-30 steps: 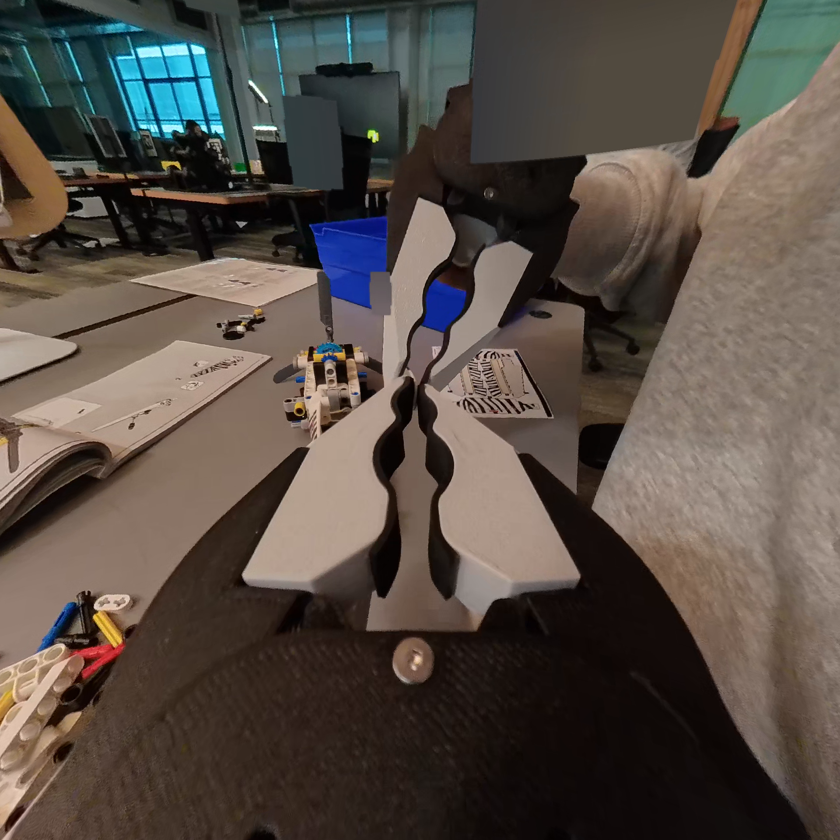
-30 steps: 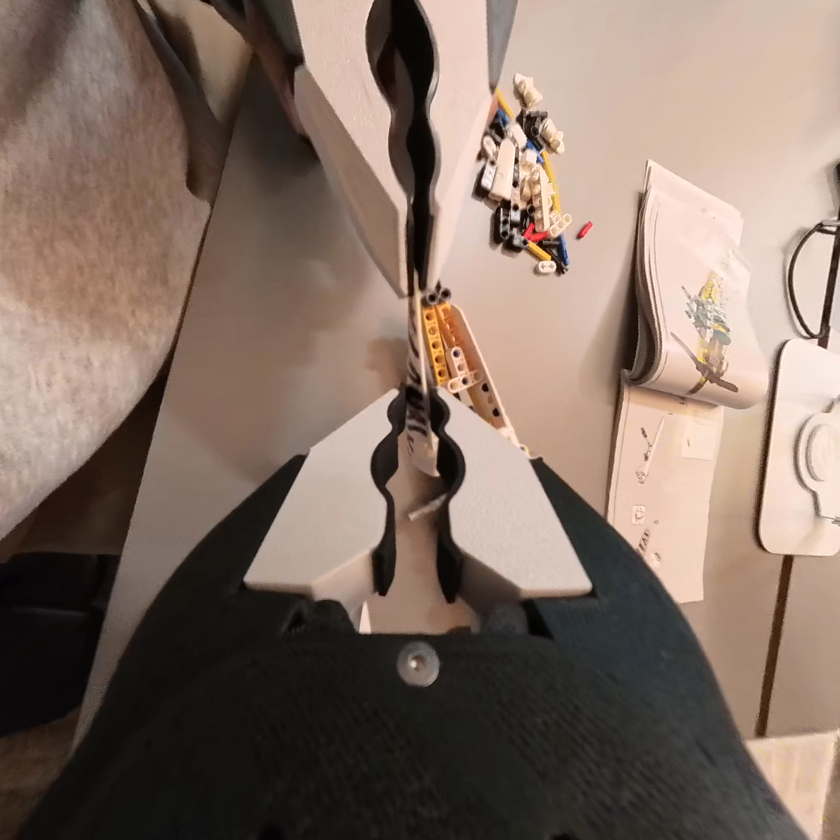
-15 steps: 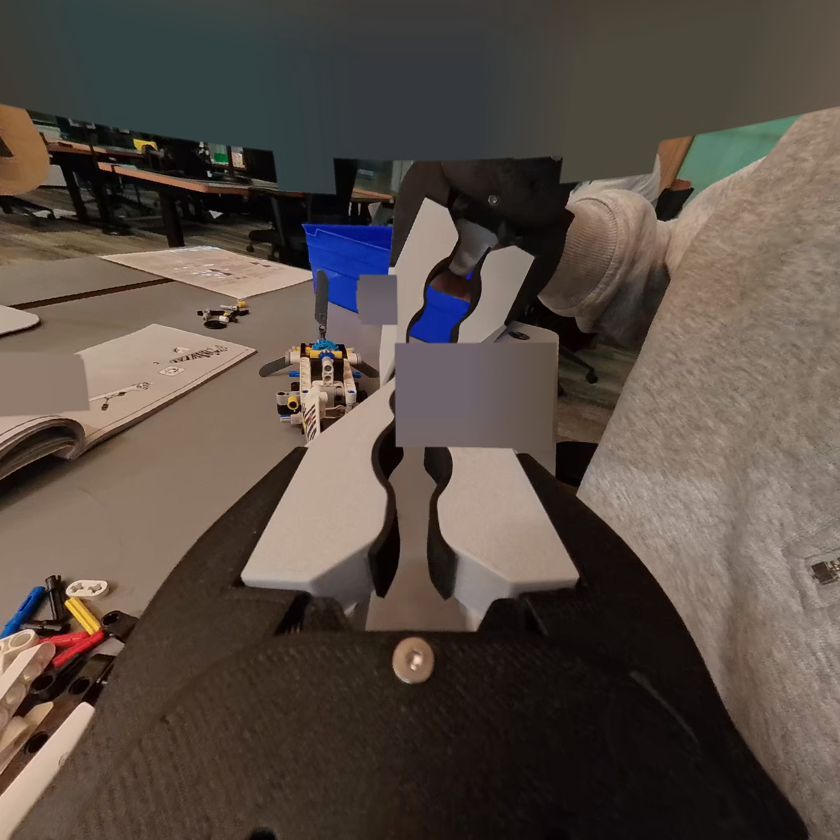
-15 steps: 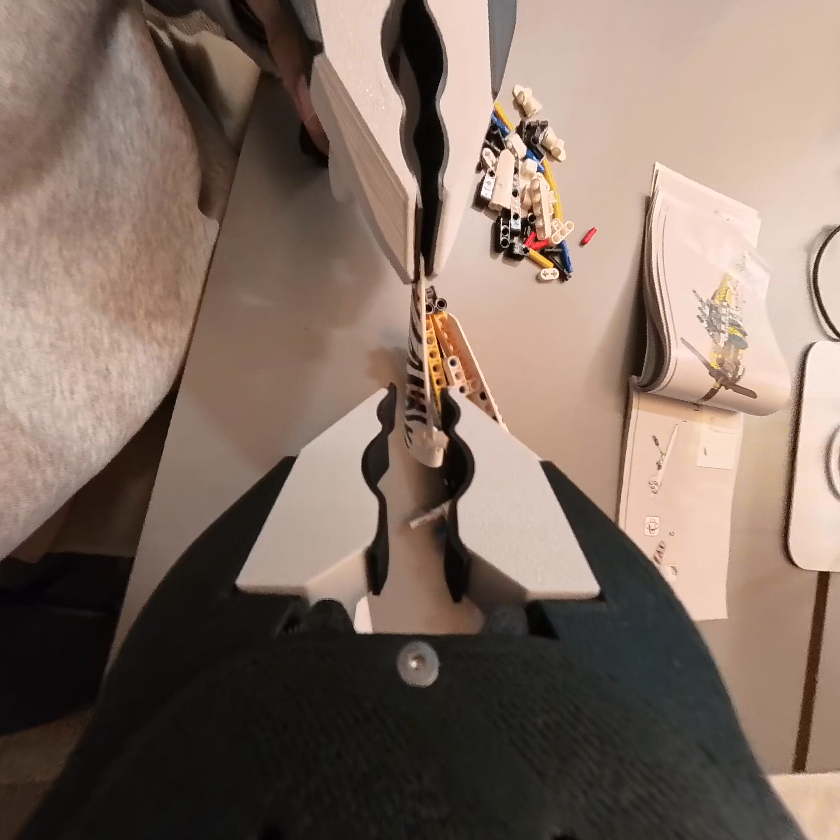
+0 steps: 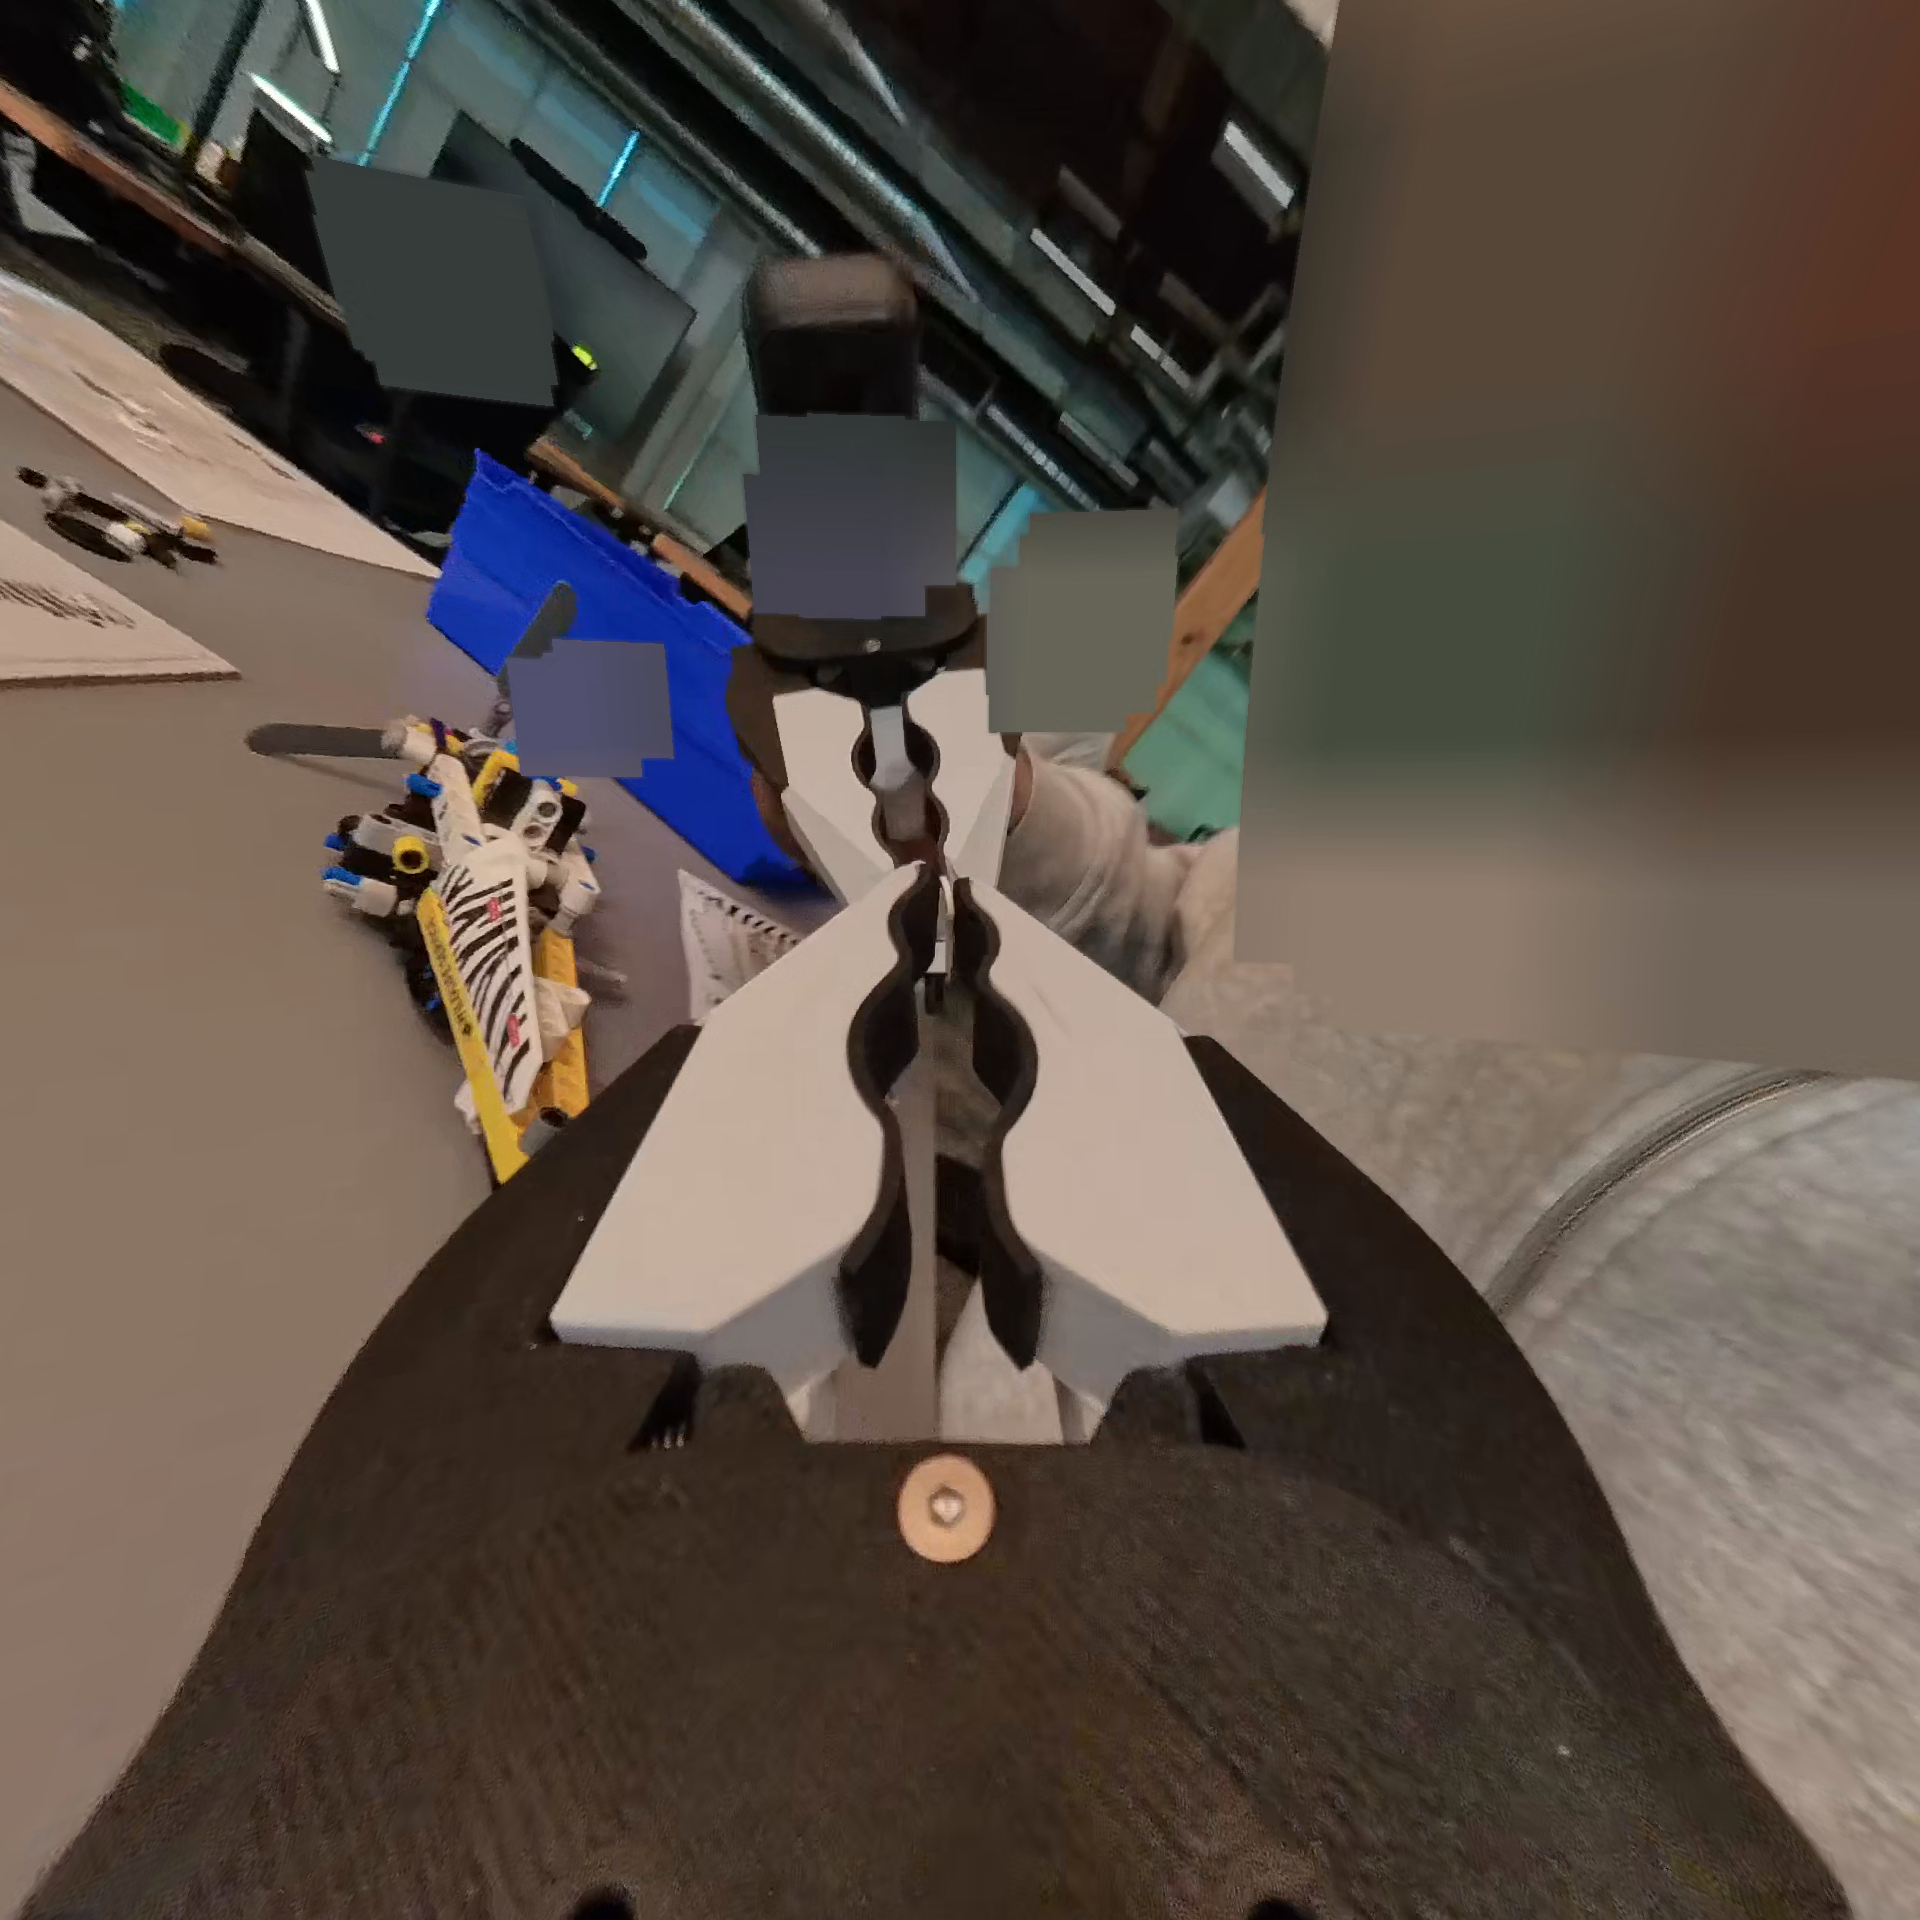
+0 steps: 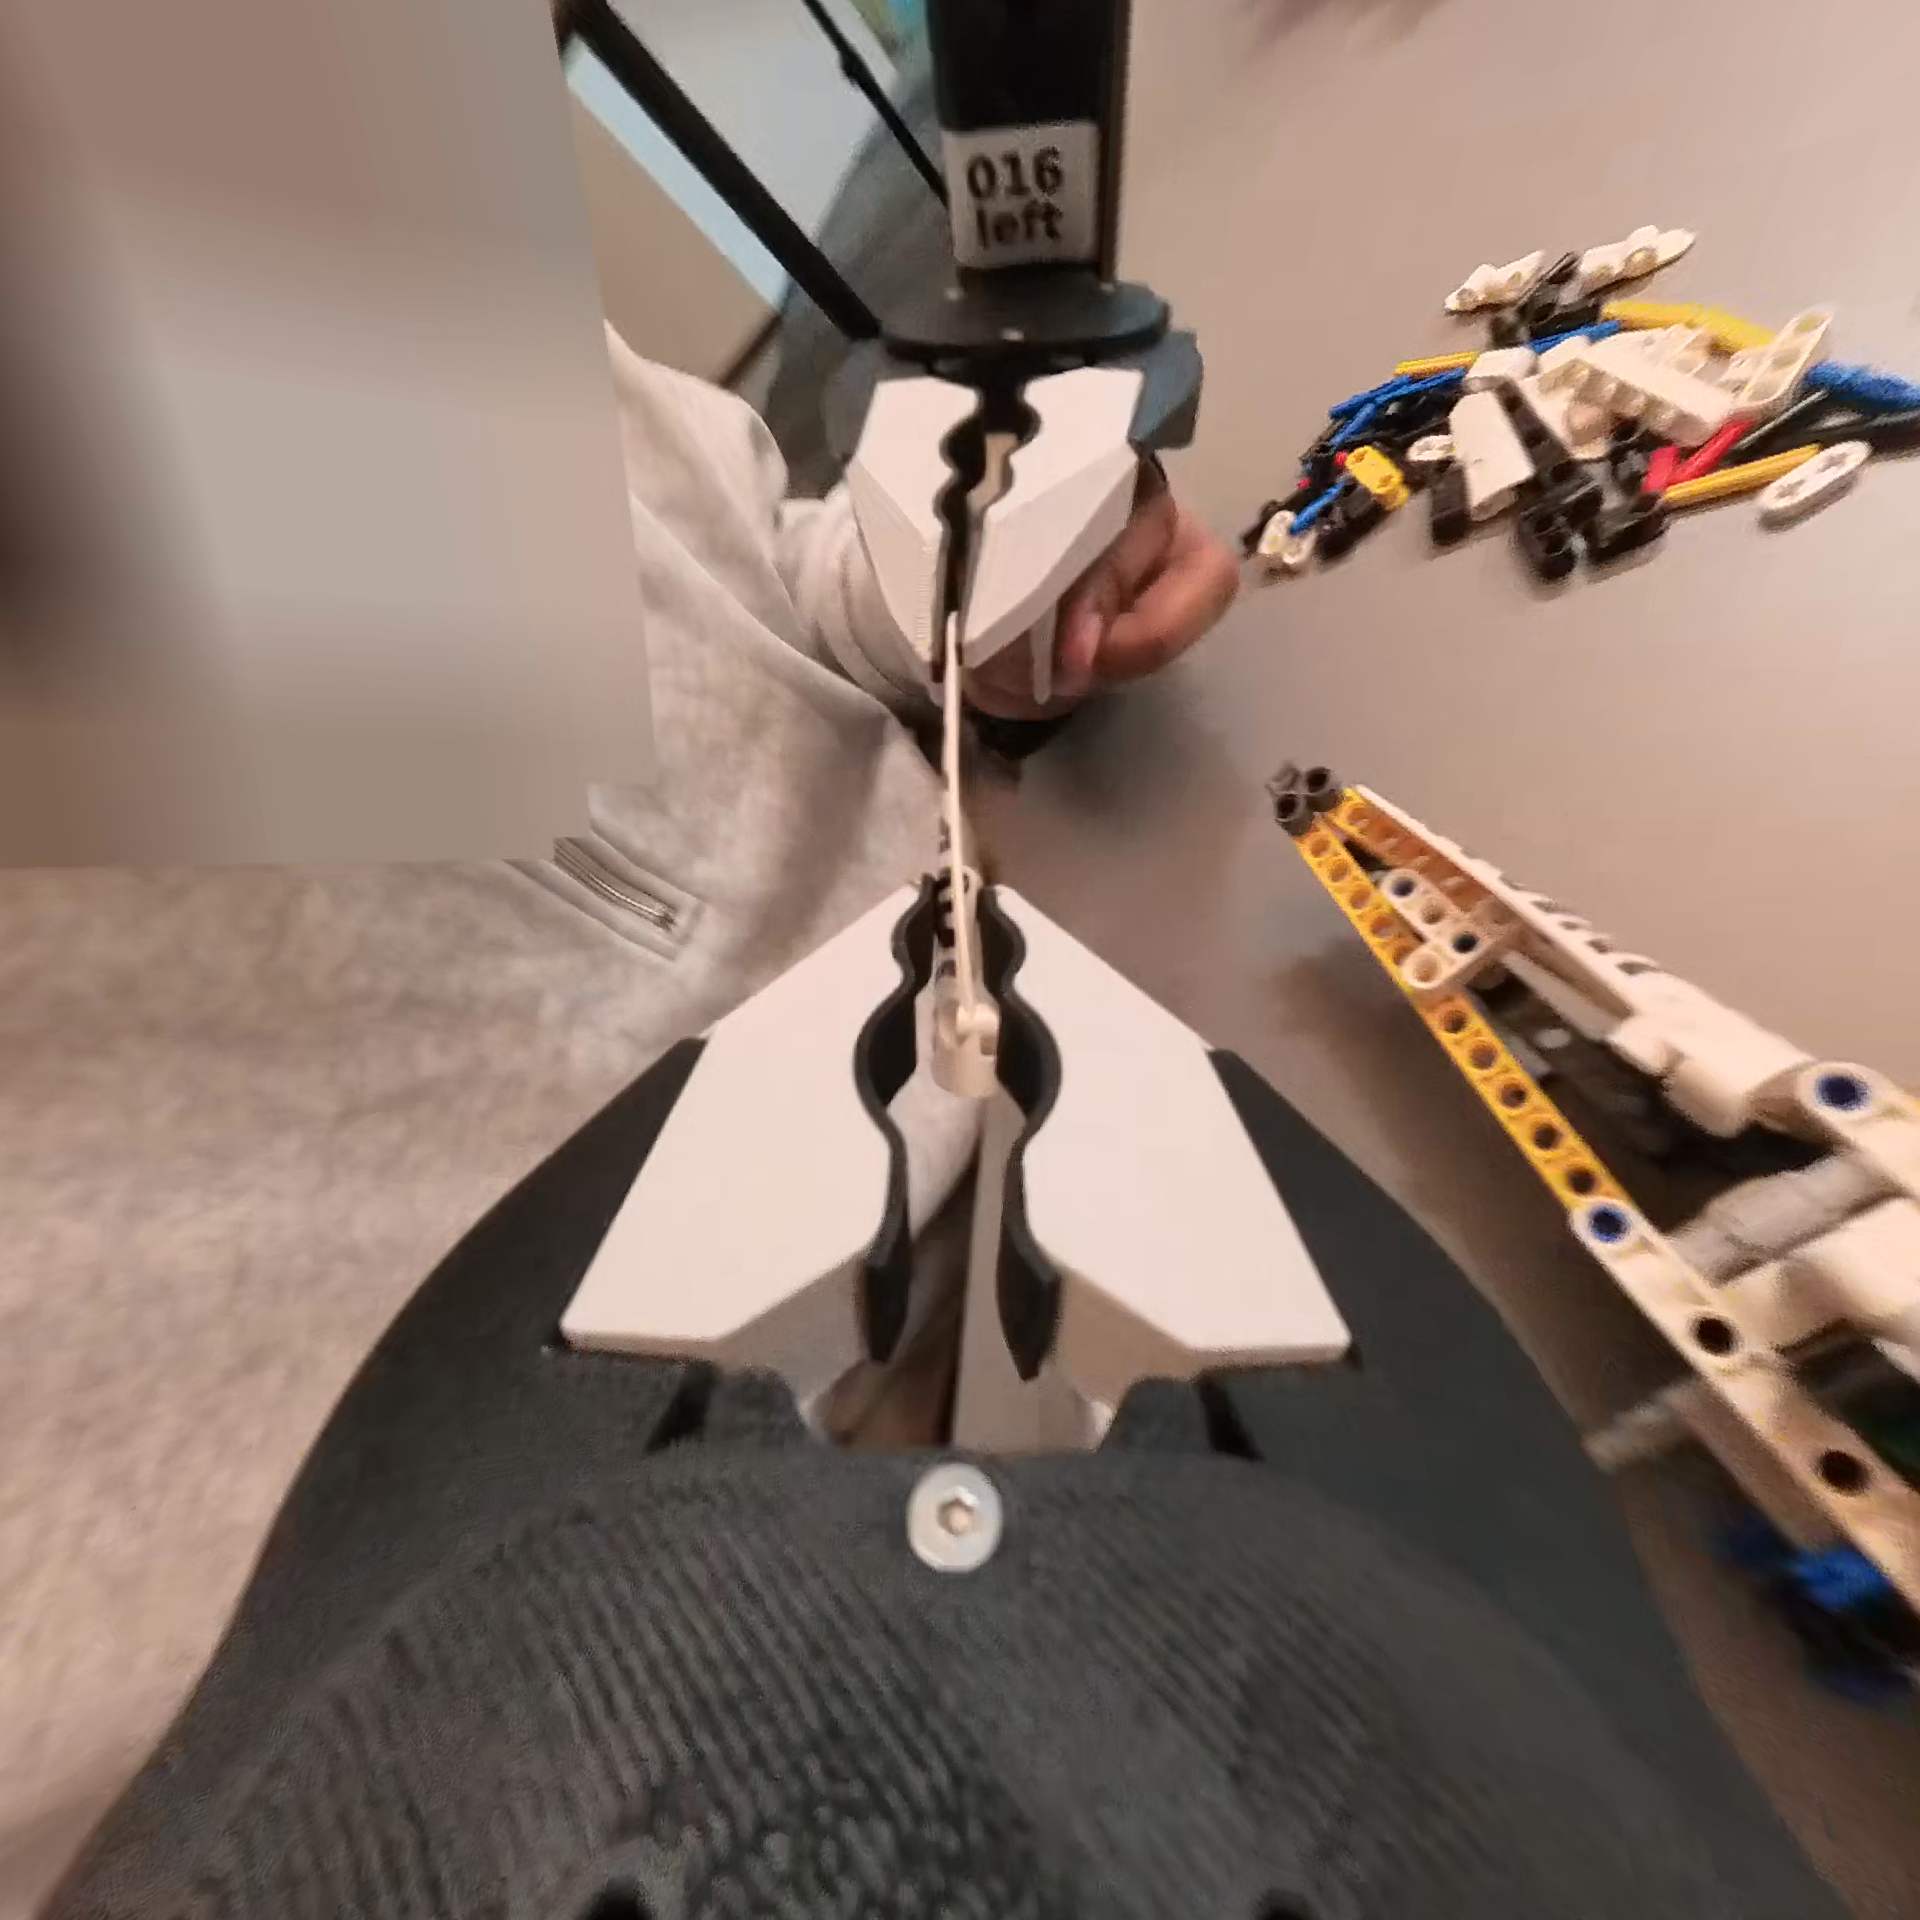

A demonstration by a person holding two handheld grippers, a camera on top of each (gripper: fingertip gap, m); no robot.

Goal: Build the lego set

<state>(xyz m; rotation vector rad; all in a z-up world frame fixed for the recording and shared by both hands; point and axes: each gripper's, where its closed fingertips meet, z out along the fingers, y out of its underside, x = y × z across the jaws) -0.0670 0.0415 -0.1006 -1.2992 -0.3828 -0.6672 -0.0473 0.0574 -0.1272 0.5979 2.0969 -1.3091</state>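
The left gripper (image 5: pixel 940 894) has matt pale plastic fingers (image 5: pixel 790 1122), black rubbery pads and a rough, layered black body with 1 shiny metal screw (image 5: pixel 945 1507). The lego model (image 5: pixel 488 914) and loose lego pieces (image 6: pixel 1621 405) are glossy plastic. The table (image 5: pixel 156 1039) is smooth and matt. The sweatshirt (image 6: pixel 260 1091) is fleecy cloth. The far blue bin (image 5: pixel 582 582) is plastic.
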